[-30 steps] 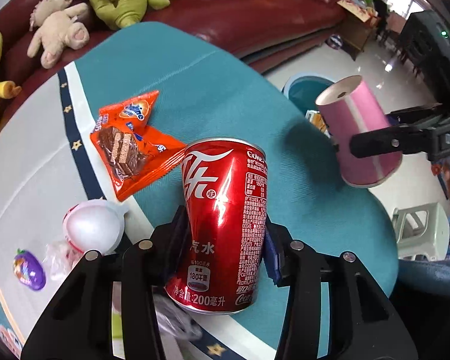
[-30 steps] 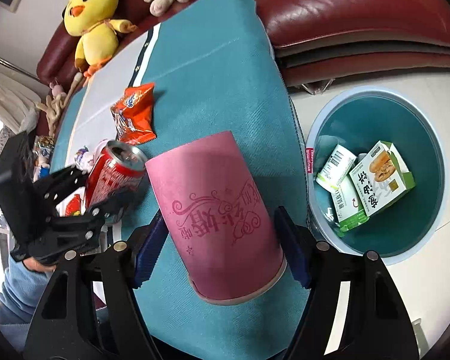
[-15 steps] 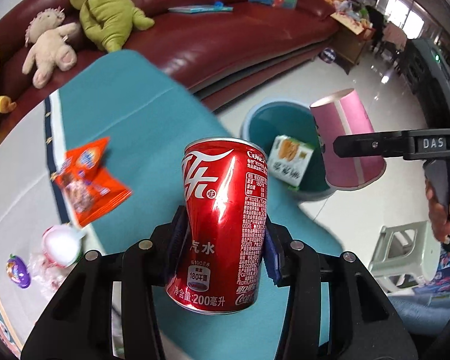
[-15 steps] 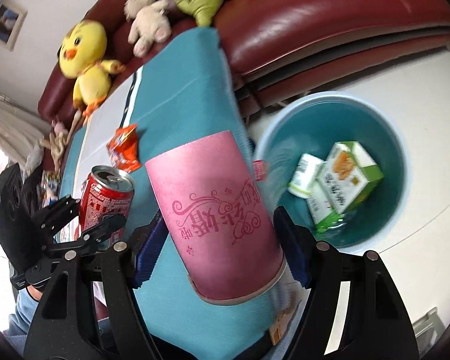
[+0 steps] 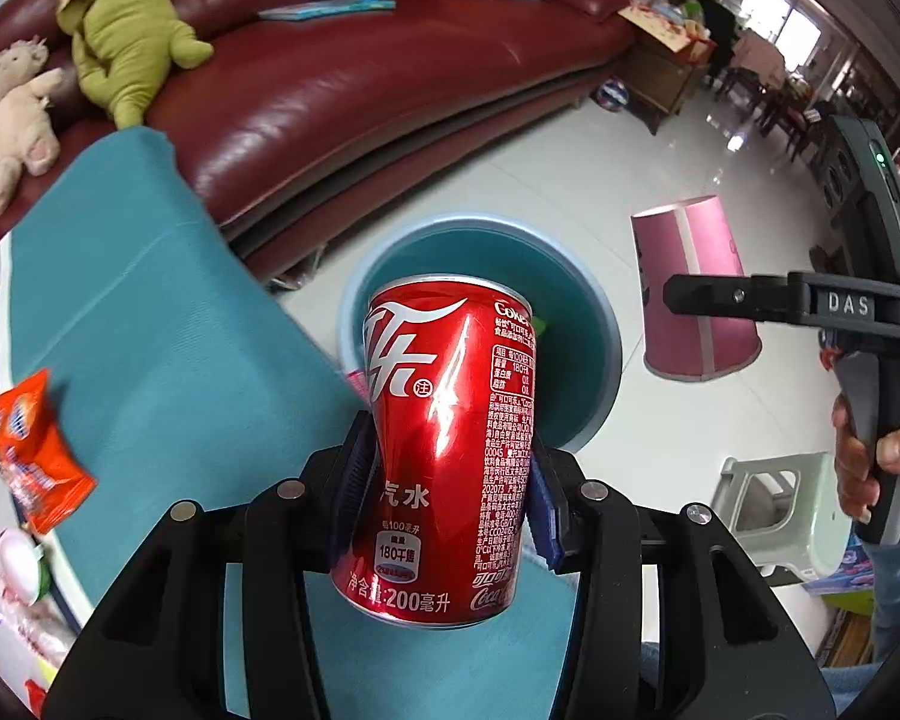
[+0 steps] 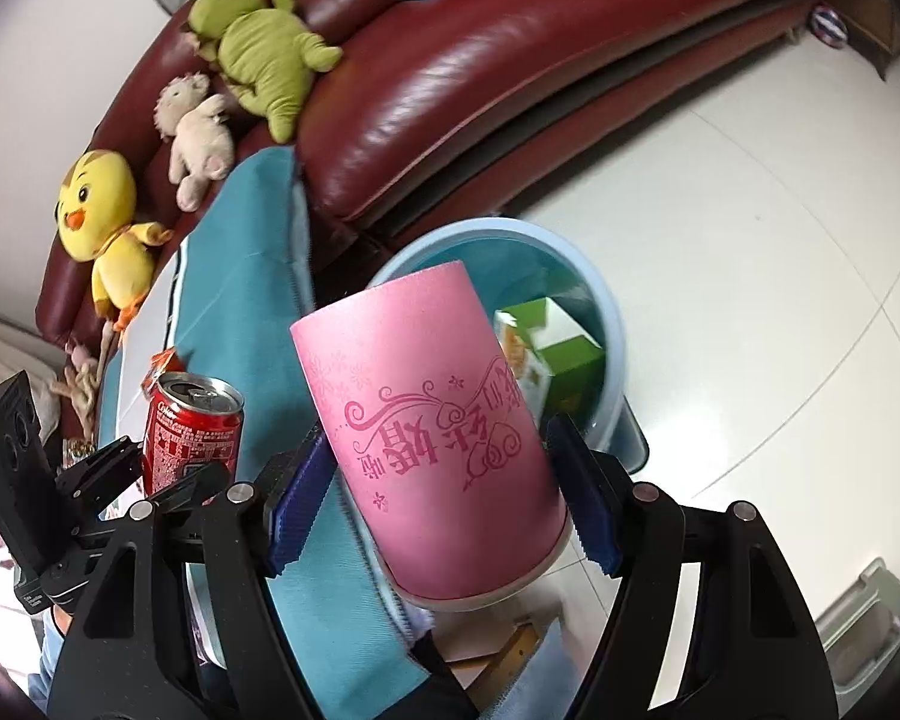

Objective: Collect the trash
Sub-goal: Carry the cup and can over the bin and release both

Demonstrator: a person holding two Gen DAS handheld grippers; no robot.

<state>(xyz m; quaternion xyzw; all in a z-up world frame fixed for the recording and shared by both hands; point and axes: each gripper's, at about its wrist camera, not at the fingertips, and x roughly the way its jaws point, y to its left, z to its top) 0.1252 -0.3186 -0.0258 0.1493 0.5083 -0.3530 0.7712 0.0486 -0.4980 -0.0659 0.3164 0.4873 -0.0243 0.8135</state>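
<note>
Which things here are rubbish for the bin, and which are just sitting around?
For the job:
- red soda can, held in the left gripper
- pink paper cup, held in the right gripper
- blue bin, with a green box inside
- orange snack wrapper on the teal table

Just lying about:
- green plush toy
- yellow duck toy
- beige plush toy
- red sofa
- plastic stool

A: Where's the bin?
B: The bin sits mid-frame on the floor, just behind the can clamped in the left tongs.
A: And the cup?
B: The cup hangs right of the bin, upside down, in the right tongs; a box lies inside the bin.
A: The bench?
B: The bench fills the left, a snack packet on its lower-left part, with the sofa behind across the top. A stool stands lower right.
</note>
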